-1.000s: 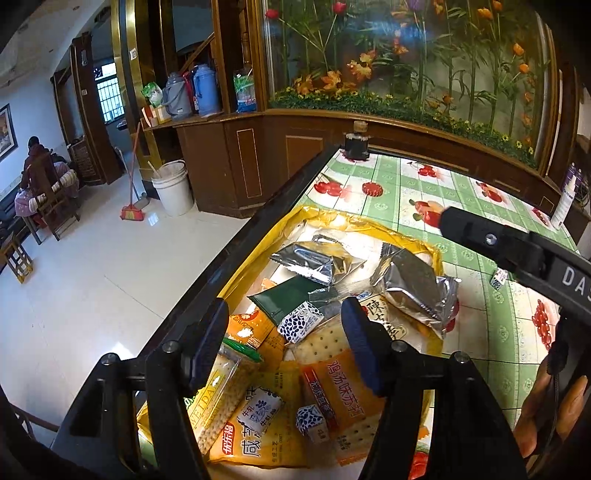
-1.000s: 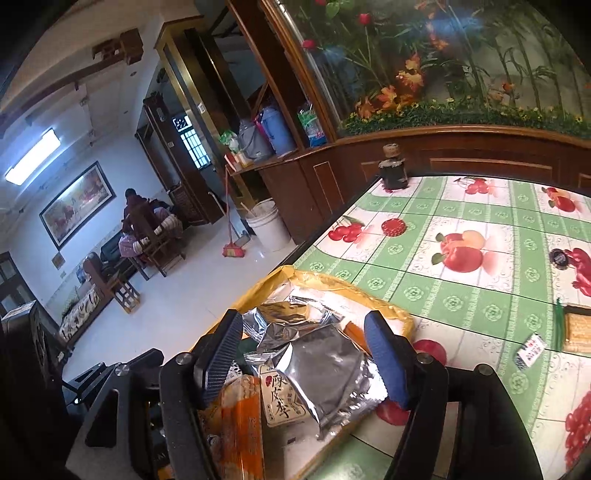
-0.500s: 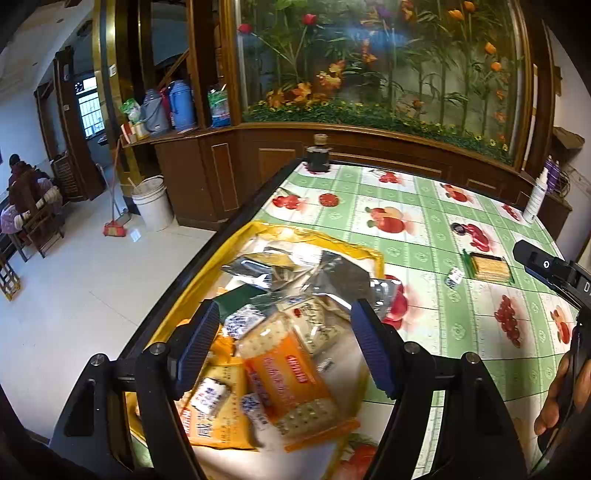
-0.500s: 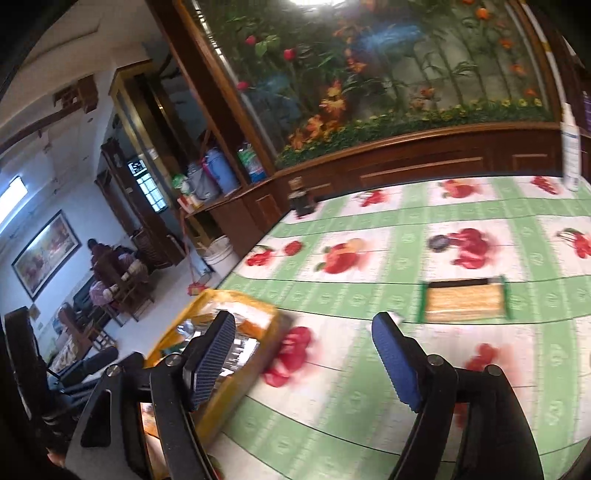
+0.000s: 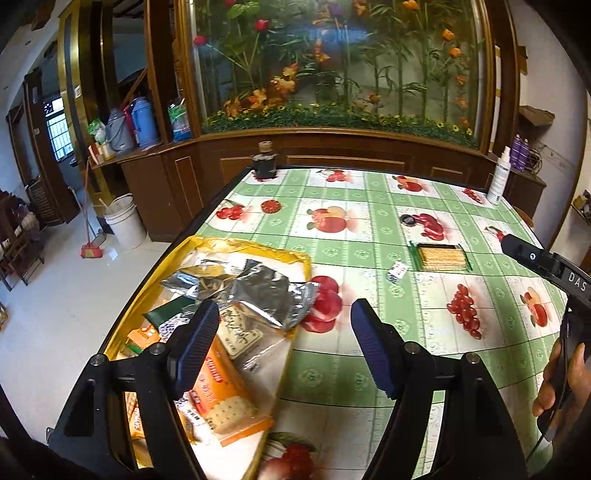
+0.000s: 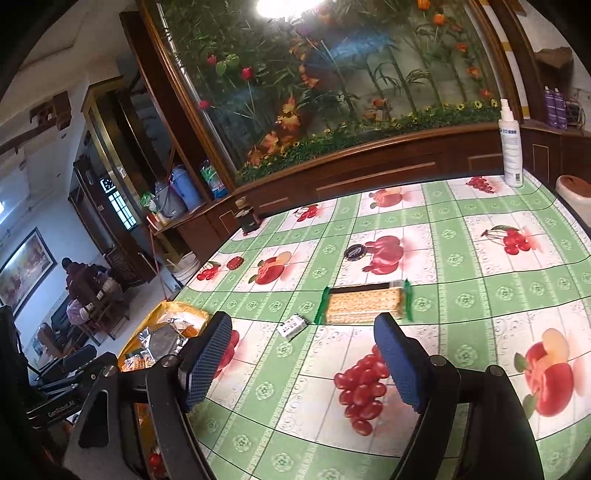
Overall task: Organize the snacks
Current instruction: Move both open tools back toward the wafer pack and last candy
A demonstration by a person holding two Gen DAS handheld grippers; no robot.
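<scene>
Fruit-print tablecloth [image 6: 461,288]; cracker pack [image 6: 364,304] flat, long axis left-right.

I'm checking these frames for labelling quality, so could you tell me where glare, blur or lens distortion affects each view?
Right wrist view: a lamp burns out the top edge, and the table edges bow from the fisheye. Left wrist view: the silver foil packets glint but stay readable, and the corners go dark. Both views are sharp around the cracker pack.

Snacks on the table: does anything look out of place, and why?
Yes. A cracker pack and a small wrapped sweet lie loose on the tablecloth, apart from the yellow bag holding the other snacks. Both grippers, left and right, are open and empty.
</scene>
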